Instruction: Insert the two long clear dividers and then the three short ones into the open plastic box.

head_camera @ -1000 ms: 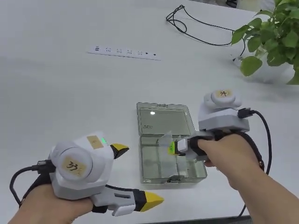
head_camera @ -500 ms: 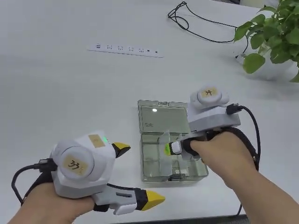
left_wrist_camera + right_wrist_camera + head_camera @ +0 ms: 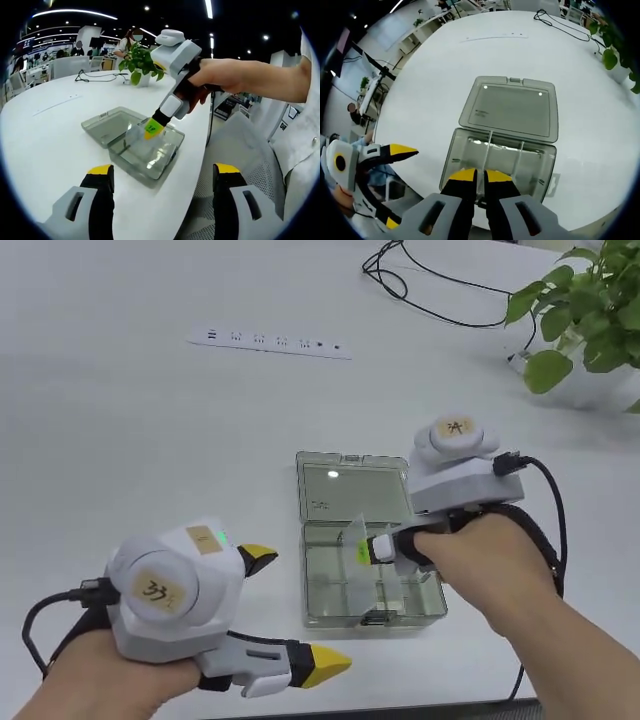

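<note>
The clear plastic box lies open on the white table, its lid flat behind it. My right gripper hangs over the box's middle, shut on a small clear divider that tilts down into the tray. In the right gripper view the jaws pinch together above the box, where thin divider walls stand. The left gripper view shows the divider over the box. My left gripper is open and empty, left of the box near the table's front edge.
A white power strip lies at the far middle. A black cable loops at the back right beside a green plant. The table's front edge runs close below the box.
The right gripper with the divider has shifted slightly over the box, staying above its middle. The left gripper has stayed in place.
</note>
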